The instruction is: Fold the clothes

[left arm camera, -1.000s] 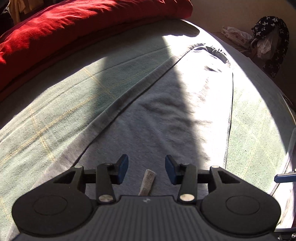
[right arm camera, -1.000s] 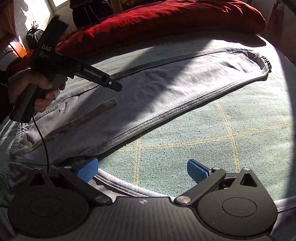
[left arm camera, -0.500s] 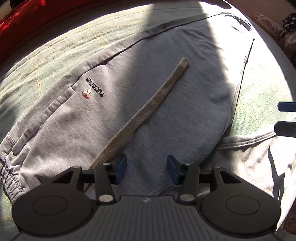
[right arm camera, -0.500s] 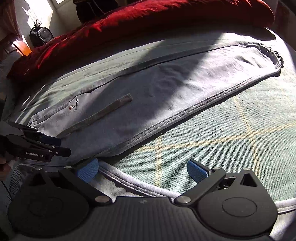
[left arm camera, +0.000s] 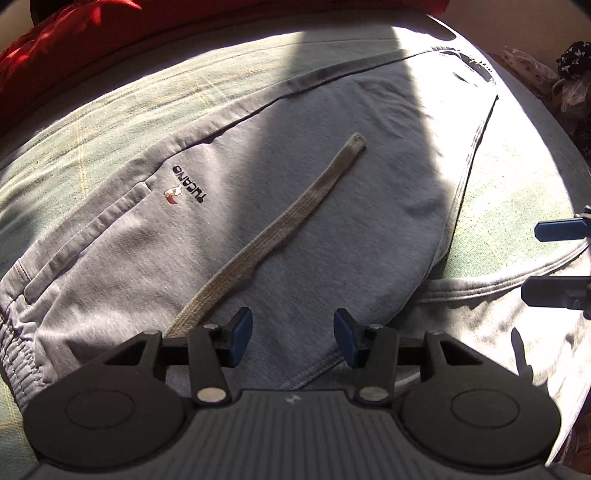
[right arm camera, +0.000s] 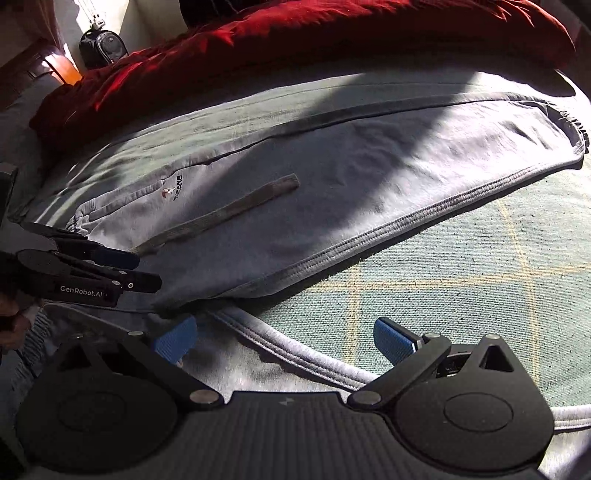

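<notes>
Grey sweatpants [left arm camera: 280,206] are lying flat on a green checked bedspread [right arm camera: 480,266], with one leg stretching away toward the bed's far side at about one o'clock in the left camera's view. The other leg [right arm camera: 280,362] is running across under the right gripper. A beige drawstring [left arm camera: 273,236] is resting loose on top of the fabric, angling from about seven o'clock up to one o'clock, beside a small printed logo [left arm camera: 186,184] to its left. The elastic waistband [left arm camera: 14,314] is bunching at nine o'clock.

The left gripper [left arm camera: 293,338] is hovering just over the sweatpants near the waist, its blue-padded fingers partly spread and pinching nothing. The right gripper [right arm camera: 284,338] is sitting low at the crotch seam, its fingers spread wide, also holding nothing; its left pad [right arm camera: 175,338] is lying over the grey cloth, though I cannot tell whether it is touching.

A red blanket [right arm camera: 332,33] is lying heaped along the far edge at twelve o'clock. Sunlight and a broad shadow are crossing the bed.
</notes>
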Action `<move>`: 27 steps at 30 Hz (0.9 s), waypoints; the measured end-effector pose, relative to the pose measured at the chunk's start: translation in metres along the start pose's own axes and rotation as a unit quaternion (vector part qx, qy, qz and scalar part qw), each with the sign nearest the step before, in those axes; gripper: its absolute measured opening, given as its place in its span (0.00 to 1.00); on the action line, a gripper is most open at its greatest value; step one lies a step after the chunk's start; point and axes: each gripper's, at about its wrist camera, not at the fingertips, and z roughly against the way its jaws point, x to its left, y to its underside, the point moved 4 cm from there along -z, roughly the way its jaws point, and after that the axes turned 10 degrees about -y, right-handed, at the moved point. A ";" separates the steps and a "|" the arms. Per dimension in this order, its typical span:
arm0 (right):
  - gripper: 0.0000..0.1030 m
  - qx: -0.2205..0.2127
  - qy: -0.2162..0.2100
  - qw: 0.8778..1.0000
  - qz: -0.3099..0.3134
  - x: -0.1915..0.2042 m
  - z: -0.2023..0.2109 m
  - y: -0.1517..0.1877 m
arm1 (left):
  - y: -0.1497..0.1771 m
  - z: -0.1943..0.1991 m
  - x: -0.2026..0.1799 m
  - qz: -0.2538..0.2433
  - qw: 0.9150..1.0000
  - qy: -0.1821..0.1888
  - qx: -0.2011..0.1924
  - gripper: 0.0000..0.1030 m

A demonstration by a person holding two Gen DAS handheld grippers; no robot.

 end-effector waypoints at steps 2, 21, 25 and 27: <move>1.00 0.002 0.005 1.000 0.006 0.002 0.002 0.001 | 0.009 -0.004 -0.001 0.006 1.000 -0.001 0.005 0.49; 1.00 0.040 0.011 0.998 0.055 0.023 -0.003 0.016 | 0.030 0.013 -0.073 -0.039 0.994 0.079 -0.059 0.48; 1.00 0.056 0.026 0.996 0.060 0.013 0.004 0.025 | 0.029 0.008 -0.082 -0.042 0.992 0.106 -0.046 0.59; 1.00 0.063 0.034 0.995 0.065 0.009 0.008 0.029 | 0.028 0.011 -0.085 -0.045 0.990 0.123 -0.048 0.59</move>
